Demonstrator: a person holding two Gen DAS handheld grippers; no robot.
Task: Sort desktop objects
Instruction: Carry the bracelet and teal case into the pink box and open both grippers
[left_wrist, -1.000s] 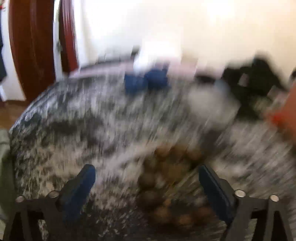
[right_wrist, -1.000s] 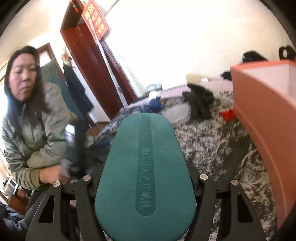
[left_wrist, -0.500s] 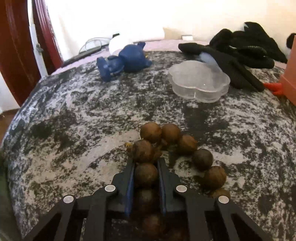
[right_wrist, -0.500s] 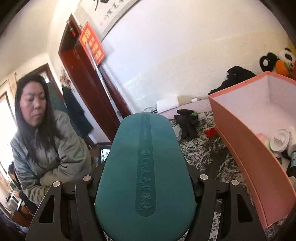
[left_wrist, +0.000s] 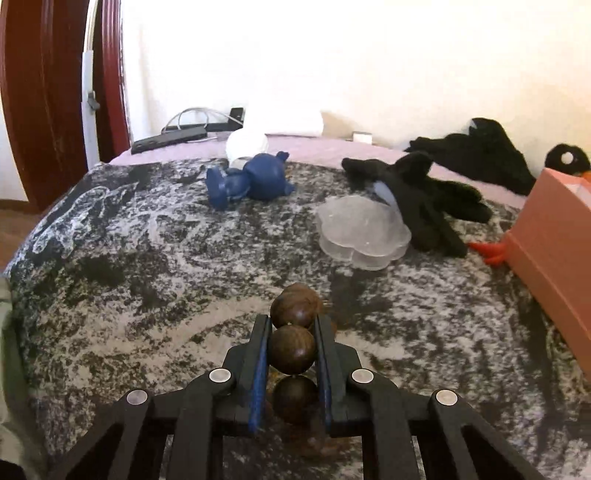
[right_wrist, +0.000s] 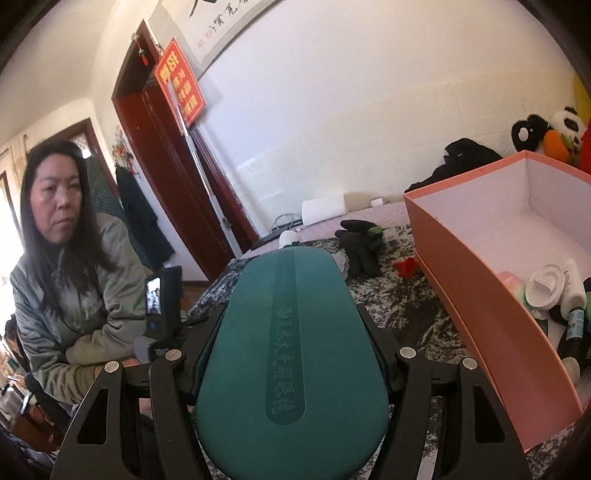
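Bottles lay in pink box (right_wrist: 480, 295); left gripper (left_wrist: 291, 339) clamped bead string (left_wrist: 292, 349), right gripper (right_wrist: 291, 314) clamped green case (right_wrist: 291, 354); gloves (left_wrist: 424, 199), blue toy (left_wrist: 255, 181) remained unsorted.

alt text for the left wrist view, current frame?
The left gripper is shut on a string of brown wooden beads above a black-and-white mottled tabletop. Beyond lie a blue toy figure, a clear flower-shaped plastic box and black gloves, with a pink box at the right edge.
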